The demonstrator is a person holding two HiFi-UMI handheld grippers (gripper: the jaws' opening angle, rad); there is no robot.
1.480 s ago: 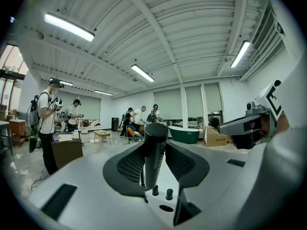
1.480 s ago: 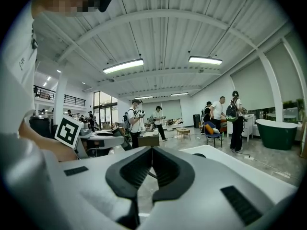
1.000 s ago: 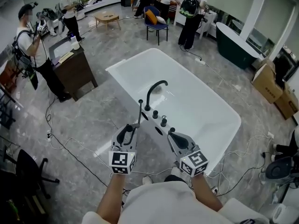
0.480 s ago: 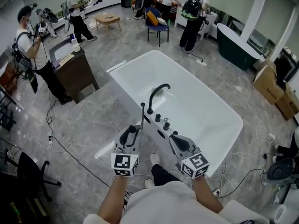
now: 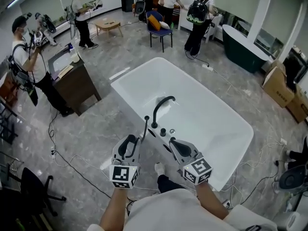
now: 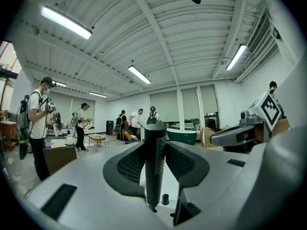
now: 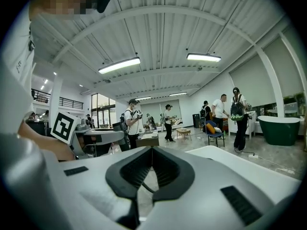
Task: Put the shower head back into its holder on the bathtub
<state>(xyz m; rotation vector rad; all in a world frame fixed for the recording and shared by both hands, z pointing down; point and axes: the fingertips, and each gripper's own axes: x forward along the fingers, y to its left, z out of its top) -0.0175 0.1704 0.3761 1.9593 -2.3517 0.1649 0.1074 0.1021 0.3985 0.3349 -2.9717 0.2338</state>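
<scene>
Progress: the task was part done. The shower head was in hand but not yet seated in its holder. The left gripper had its dark ribbed pads pinched on either side of it, gripping it near mid-length and standing it upright. From the head view it showed as a thin dark rod rising from the left gripper, just short of the bathtub rim and beside the faucet. The right gripper hung alongside, near the rim, with its fingertips pressed together on nothing.

Remaining, in my judgement: carry the shower head to the rim fittings, line it up over the socket and lower it in. The holder itself could not be told apart from the small dark knobs by the faucet.

Materials: the shower head was a slim matt dark cylinder with a finely textured band. The bathtub was glossy white, smooth, a rounded rectangle. The faucet was a dark arched tube. The floor was polished grey stone-look tile
</scene>
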